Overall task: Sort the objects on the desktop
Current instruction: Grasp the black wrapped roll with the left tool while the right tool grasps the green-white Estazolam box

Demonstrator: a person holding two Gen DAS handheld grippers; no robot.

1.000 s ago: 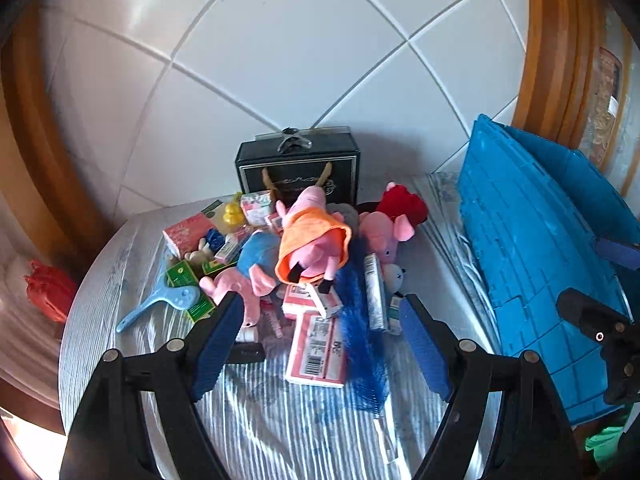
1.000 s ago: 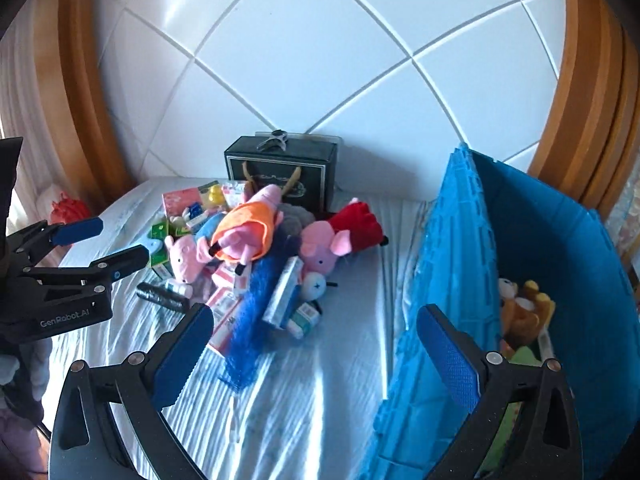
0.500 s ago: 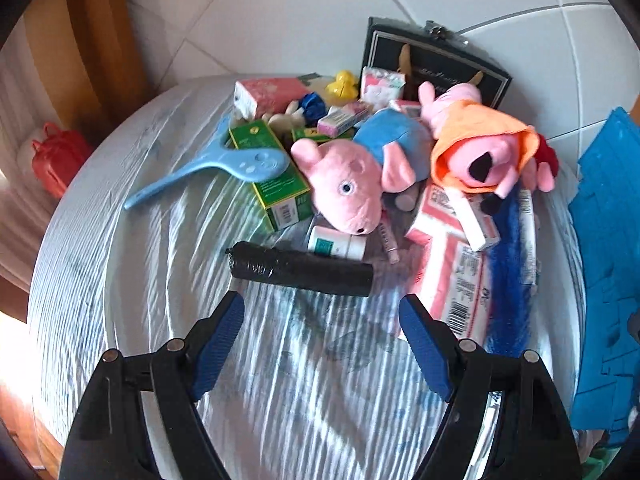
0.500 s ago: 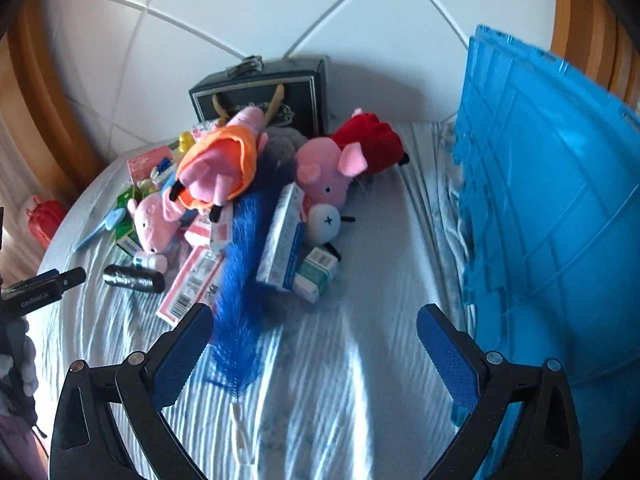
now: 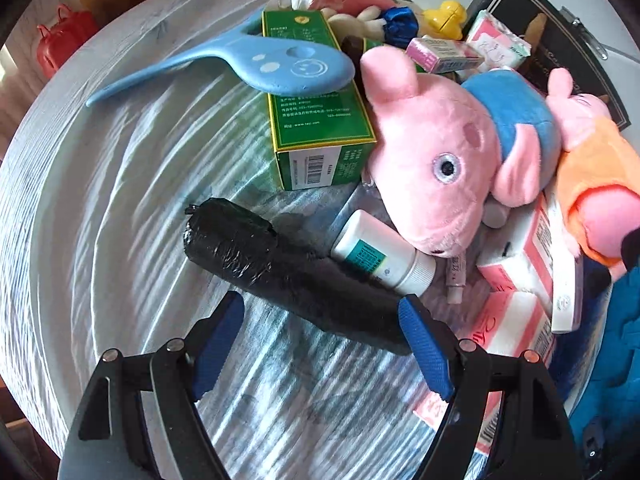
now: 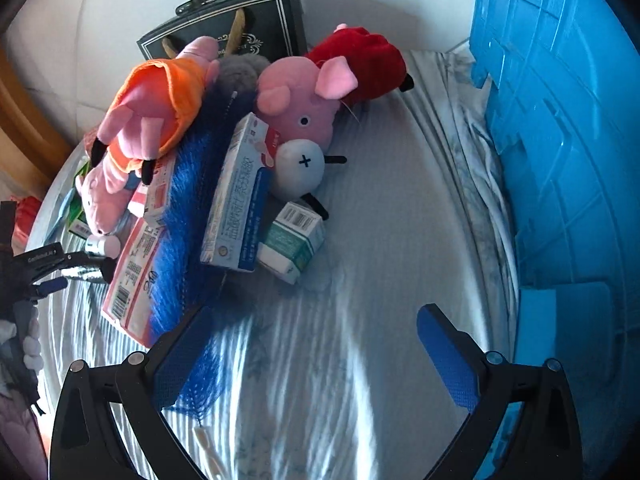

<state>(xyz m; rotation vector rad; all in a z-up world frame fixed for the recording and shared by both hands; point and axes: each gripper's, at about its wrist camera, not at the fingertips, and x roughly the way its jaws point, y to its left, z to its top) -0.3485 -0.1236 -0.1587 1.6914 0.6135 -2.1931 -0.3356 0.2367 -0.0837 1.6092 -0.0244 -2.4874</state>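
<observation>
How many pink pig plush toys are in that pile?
3. The pig with the red dress lies beside the black case. The pig in orange tops the pile. The pig with the blue shirt lies by the green box. More may be buried.

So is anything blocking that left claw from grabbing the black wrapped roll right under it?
Nothing visible does. The left gripper is open right at the black roll, with only bare cloth around its near side. A white bottle leans against the roll's far side, beyond the fingers.
</observation>
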